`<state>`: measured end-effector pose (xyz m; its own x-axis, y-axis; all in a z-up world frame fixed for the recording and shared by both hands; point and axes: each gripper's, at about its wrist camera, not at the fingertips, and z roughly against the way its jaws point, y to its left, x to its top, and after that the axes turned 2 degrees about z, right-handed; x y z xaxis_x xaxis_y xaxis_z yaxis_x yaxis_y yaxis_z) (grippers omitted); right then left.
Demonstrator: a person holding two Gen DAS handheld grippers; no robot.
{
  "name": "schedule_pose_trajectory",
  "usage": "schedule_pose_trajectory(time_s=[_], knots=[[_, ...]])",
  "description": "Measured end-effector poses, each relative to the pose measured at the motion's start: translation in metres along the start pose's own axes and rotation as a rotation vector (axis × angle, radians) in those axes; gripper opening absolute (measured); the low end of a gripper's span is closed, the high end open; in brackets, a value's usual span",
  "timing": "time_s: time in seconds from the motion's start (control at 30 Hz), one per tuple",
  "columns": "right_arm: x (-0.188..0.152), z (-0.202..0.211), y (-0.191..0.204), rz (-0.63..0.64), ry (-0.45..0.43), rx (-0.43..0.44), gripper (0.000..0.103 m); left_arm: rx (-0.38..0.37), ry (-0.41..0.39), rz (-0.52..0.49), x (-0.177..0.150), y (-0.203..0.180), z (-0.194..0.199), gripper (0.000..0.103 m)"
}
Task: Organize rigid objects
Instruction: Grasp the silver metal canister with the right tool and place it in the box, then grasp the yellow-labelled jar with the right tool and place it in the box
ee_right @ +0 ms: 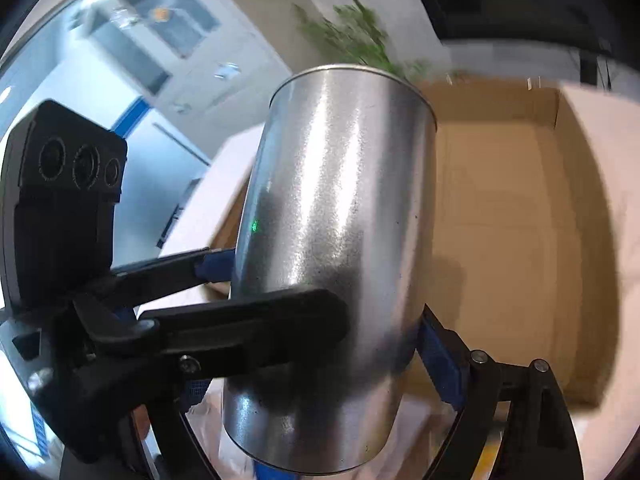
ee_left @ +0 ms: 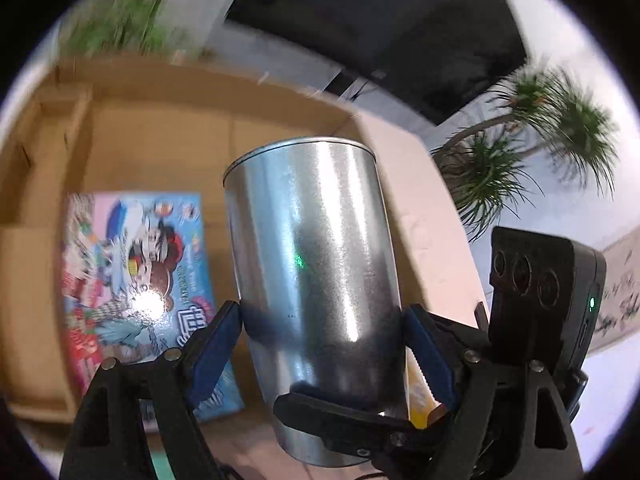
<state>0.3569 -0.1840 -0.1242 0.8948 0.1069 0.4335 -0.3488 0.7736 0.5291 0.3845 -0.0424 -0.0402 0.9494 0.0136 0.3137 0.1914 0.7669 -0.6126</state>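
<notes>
A shiny metal can [ee_left: 316, 264] is held in the air by both grippers at once, tilted over an open cardboard box [ee_left: 160, 140]. My left gripper [ee_left: 322, 320] is shut on the can's lower part, blue pads on both sides. My right gripper [ee_right: 324, 300] is shut on the same can [ee_right: 340, 220] from the other side. In the left wrist view the right gripper's finger crosses under the can; in the right wrist view the left gripper's finger crosses in front of it. A colourful flat cartoon-printed box [ee_left: 136, 276] lies on the cardboard box's floor, left of the can.
The cardboard box [ee_right: 520, 240] shows bare floor on its right side. A yellow item [ee_left: 420, 396] peeks out behind the can. Potted plants [ee_left: 532, 152] and a dark screen [ee_left: 400, 28] stand beyond the box. The background is motion-blurred.
</notes>
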Motion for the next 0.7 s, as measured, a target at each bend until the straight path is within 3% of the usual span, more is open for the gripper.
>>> schedule_pose_trajectory(time_s=[0.13,0.2,0.3,0.4,0.5,0.6,0.67,0.7], knots=[[0.000,-0.030,-0.015,-0.013,0.048,-0.087,0.086,0.024,0.079,0.054,-0.008,0.031,-0.040,0.081],[-0.004,-0.025,-0.017,0.003,0.042,-0.125,0.086,0.023,0.063,0.041,-0.013,0.029,-0.039,0.079],[-0.022,-0.001,-0.019,0.009,0.038,-0.079,0.086,0.049,0.088,0.024,-0.015,0.018,-0.041,0.076],[-0.046,0.044,-0.017,0.070,-0.014,-0.114,0.086,0.120,0.029,0.004,-0.025,0.003,-0.023,0.076],[-0.084,0.084,-0.031,0.100,-0.032,-0.160,0.086,0.094,-0.036,-0.028,-0.052,-0.021,0.014,0.078],[-0.113,0.093,-0.055,0.085,0.017,-0.220,0.086,0.038,-0.067,-0.064,-0.100,-0.049,0.035,0.080],[-0.130,0.086,-0.065,0.076,0.074,-0.225,0.074,-0.018,-0.019,-0.013,-0.129,-0.054,0.024,0.080],[-0.139,0.081,-0.063,0.089,0.087,-0.234,0.073,-0.044,0.030,0.028,-0.143,-0.054,0.009,0.080]])
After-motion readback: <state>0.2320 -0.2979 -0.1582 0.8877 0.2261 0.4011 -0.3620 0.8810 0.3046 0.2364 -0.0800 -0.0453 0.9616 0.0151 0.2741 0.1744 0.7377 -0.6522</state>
